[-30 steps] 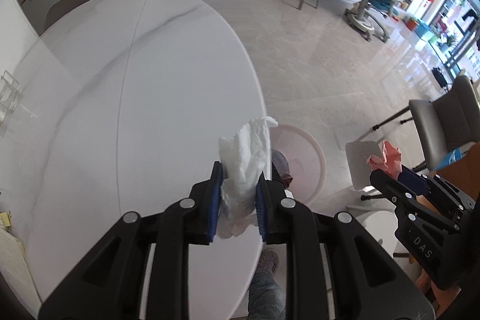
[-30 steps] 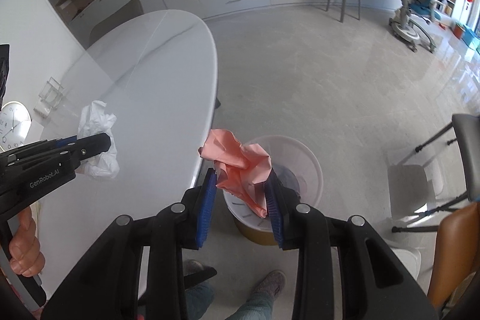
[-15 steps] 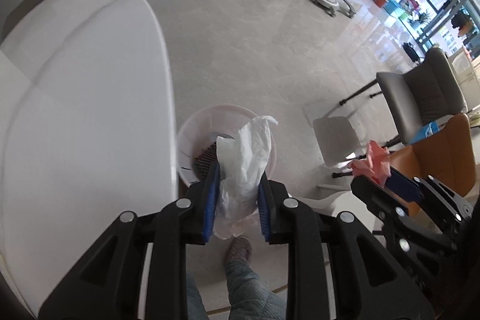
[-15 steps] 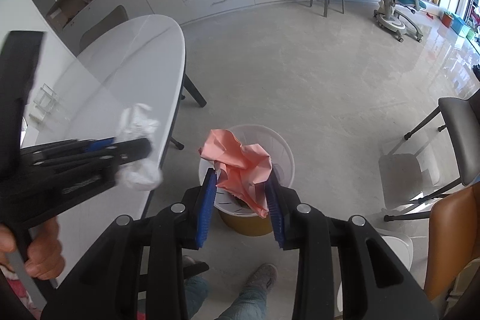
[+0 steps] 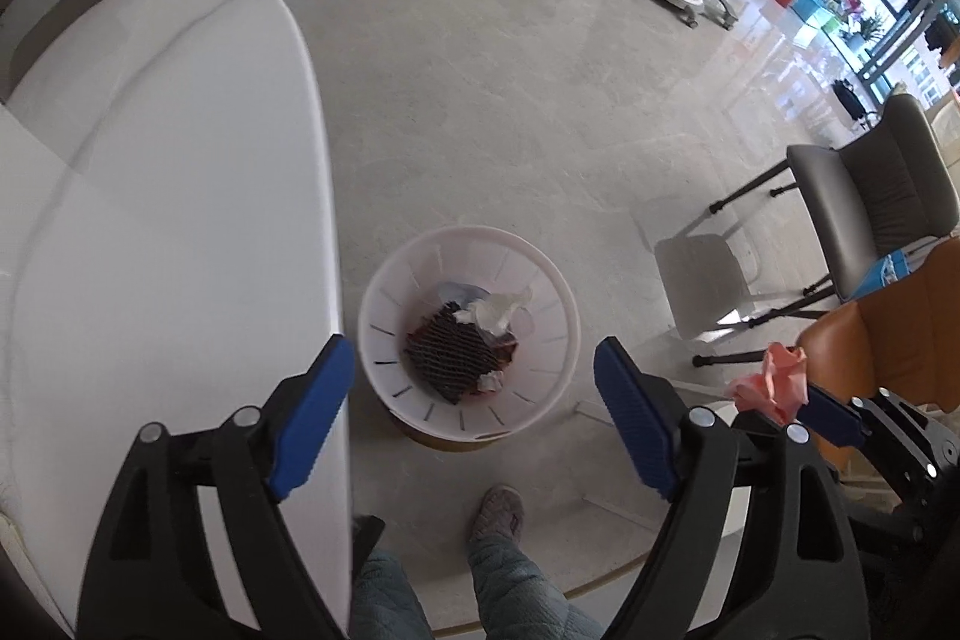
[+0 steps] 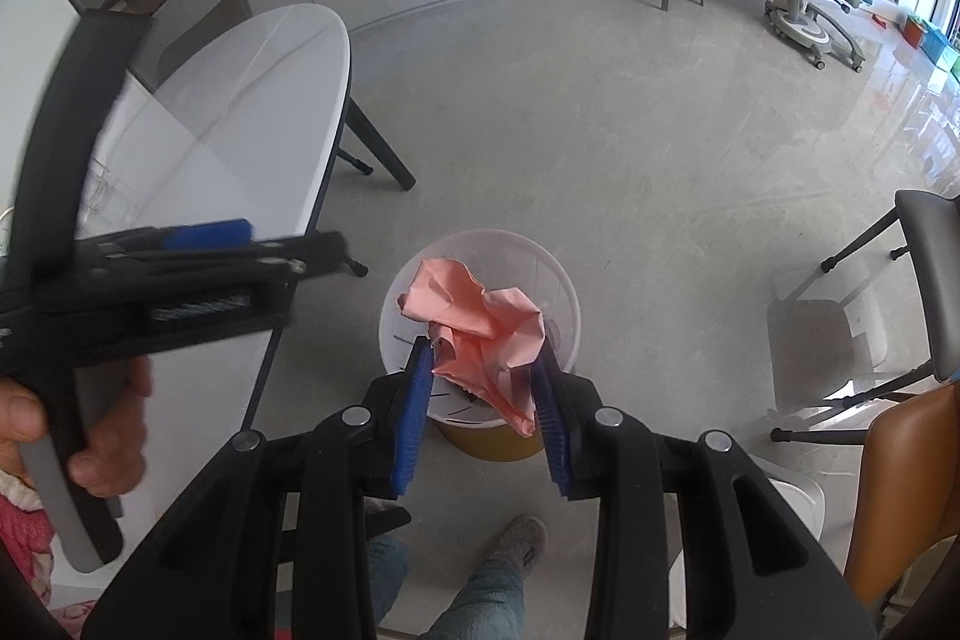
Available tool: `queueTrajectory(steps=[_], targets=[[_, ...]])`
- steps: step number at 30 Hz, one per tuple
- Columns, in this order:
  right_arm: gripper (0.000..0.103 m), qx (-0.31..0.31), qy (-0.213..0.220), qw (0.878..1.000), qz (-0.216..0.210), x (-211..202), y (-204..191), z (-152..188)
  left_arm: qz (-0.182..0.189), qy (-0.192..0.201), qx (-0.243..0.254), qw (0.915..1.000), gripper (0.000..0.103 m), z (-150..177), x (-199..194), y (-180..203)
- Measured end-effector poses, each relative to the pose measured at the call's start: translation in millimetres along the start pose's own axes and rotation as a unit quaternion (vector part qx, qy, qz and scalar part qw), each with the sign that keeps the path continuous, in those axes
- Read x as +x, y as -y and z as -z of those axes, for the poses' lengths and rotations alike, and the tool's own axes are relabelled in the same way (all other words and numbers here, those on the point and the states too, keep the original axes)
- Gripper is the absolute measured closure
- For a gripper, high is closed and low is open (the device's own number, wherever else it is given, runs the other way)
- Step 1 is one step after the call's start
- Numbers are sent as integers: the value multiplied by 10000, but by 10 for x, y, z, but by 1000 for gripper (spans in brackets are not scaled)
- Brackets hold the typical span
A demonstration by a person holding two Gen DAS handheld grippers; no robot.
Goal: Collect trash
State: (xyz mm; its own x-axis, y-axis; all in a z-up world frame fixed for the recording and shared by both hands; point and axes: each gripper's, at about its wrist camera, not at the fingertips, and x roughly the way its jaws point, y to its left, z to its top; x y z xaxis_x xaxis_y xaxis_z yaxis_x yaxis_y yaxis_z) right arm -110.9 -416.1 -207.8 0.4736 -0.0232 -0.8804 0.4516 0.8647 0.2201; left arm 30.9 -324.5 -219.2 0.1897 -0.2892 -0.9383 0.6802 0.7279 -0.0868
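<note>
The right gripper (image 6: 483, 400) is clamped on the pink paper (image 6: 480, 325), a crumpled, light, soft sheet held by its lower folds directly above the bin (image 6: 564, 292); judged by its creases, it compresses easily and needs only a light pinch anywhere on the wad. The left gripper (image 5: 468, 376) hangs over the bin (image 5: 384, 280) with its ribbed blue pads (image 5: 630, 424) wide apart and empty. The bin is white slotted plastic, round, holding tissue (image 5: 495, 310) and dark mesh (image 5: 447, 352), beside the glossy table (image 5: 150, 220).
</note>
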Motion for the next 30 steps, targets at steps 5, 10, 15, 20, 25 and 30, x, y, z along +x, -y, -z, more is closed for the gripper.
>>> queueTrajectory(steps=[5,10,15,20,25,30], targets=[[68,-102,-181,9997,-92,289,-87,-94,-400,427,-61,9983,16,102,-392,-259],[50,-228,-437,9986,-201,715,-226,-154,-676,627,-348,9951,11,269,-758,-612],[24,-252,-683,9973,-112,1112,-406,-146,-837,638,-671,9922,9,428,-943,-983],[12,-243,-522,9983,-83,856,-729,-189,-989,581,-952,9888,9,647,-1060,-1295],[3,-400,-143,9990,-126,342,-1216,-295,-994,620,-1085,9872,9,791,-1287,-1546],[3,-829,303,9961,-55,-182,-1852,-385,-1315,1112,-1320,9762,9,927,-1753,-1855]])
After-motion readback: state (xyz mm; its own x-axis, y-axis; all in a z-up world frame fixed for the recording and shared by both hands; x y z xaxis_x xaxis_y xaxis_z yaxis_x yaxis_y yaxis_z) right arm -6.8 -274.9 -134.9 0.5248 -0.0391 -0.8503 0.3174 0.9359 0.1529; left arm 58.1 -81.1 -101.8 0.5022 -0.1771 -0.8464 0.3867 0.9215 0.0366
